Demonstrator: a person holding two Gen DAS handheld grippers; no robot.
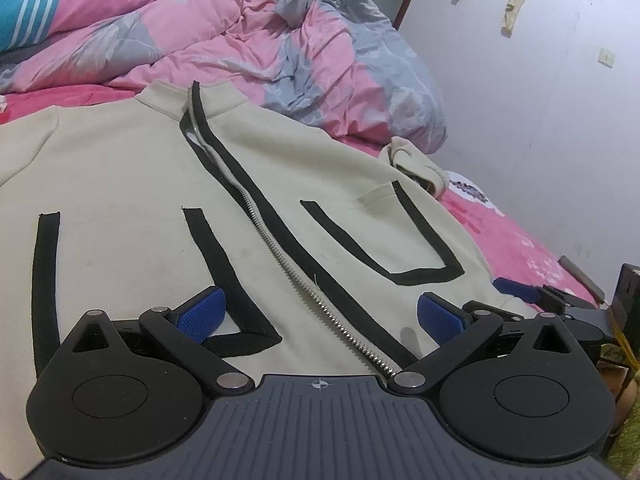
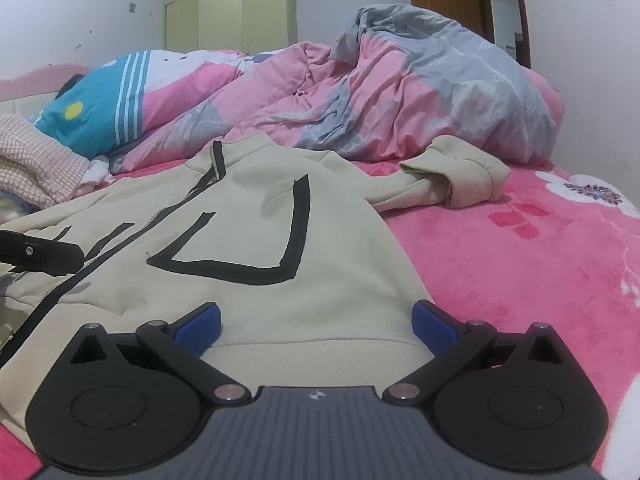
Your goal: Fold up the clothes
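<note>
Left gripper [image 1: 320, 314] fingers wide open over cream zip-up jacket [image 1: 140, 184] hem; right gripper [image 2: 316, 320] likewise, empty, beside bare pink bed blanket [image 2: 520, 264].

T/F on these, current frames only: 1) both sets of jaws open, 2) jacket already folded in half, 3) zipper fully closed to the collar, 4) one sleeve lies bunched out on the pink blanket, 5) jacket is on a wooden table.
1) True. The left gripper and the right gripper both have jaws spread wide, nothing held.
2) False. The cream jacket lies spread flat, front up.
3) False. The zipper is parted near the collar.
4) True. The sleeve is bunched on the pink blanket.
5) False. It lies on a bed, beside a rumpled duvet.
</note>
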